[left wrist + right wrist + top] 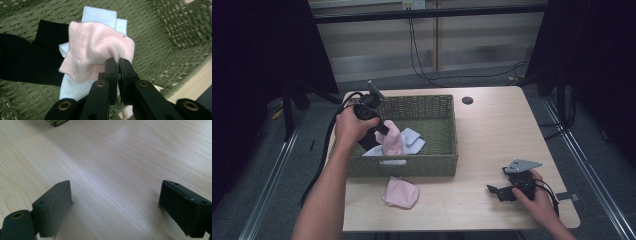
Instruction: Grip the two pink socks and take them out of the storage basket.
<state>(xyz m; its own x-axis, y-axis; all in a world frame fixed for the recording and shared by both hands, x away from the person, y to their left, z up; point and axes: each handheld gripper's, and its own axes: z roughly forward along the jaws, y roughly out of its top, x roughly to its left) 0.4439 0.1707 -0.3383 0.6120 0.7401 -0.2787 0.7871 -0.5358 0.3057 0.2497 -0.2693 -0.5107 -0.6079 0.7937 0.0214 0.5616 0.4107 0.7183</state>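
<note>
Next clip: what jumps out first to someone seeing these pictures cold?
The left tool is shut on a pink sock, held up over the green woven basket at the table's left, with pale blue and black pieces lying inside. A second pink sock lies on the table just in front of the basket. The right tool rests open on bare wood at the near right.

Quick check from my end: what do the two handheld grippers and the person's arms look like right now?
Both grippers are black with flat rectangular jaws and brass-coloured pivot rivets. The left gripper trails a thick black cable; the right gripper carries a grey three-cornered plate. Both forearms are bare, no sleeves visible.
</note>
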